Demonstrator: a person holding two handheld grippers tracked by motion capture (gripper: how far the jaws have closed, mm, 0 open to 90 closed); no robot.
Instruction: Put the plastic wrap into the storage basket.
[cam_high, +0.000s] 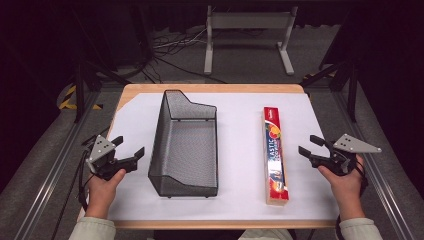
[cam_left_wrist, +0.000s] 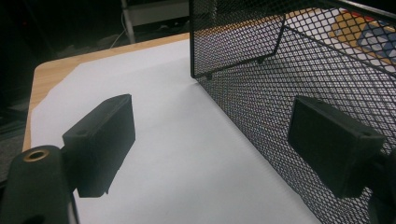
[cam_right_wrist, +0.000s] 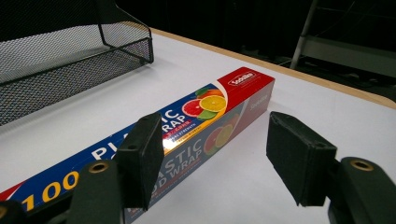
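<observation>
A dark room with cables and a grey metal stand (cam_high: 248, 30) on the floor lies beyond a wooden desk (cam_high: 210, 88) covered by a white sheet (cam_high: 240, 150). On the sheet, left of centre, stands a black wire-mesh basket (cam_high: 185, 145) with its long side running near to far. Right of centre lies a long red and blue cardboard box of plastic wrap (cam_high: 275, 155), flat, also running near to far and well apart from the basket.

The left tool (cam_high: 126, 151) hovers at the left edge of the desk, just beside the basket's left wall, jaws spread wide and holding nothing; in the left gripper view the mesh wall (cam_left_wrist: 289, 84) sits behind its right jaw. The right tool (cam_high: 310, 146) hovers at the right side of the desk, near the box's right side, jaws also wide apart and empty; the right gripper view shows the box (cam_right_wrist: 187, 126) partly behind its left jaw, not touching either jaw.
</observation>
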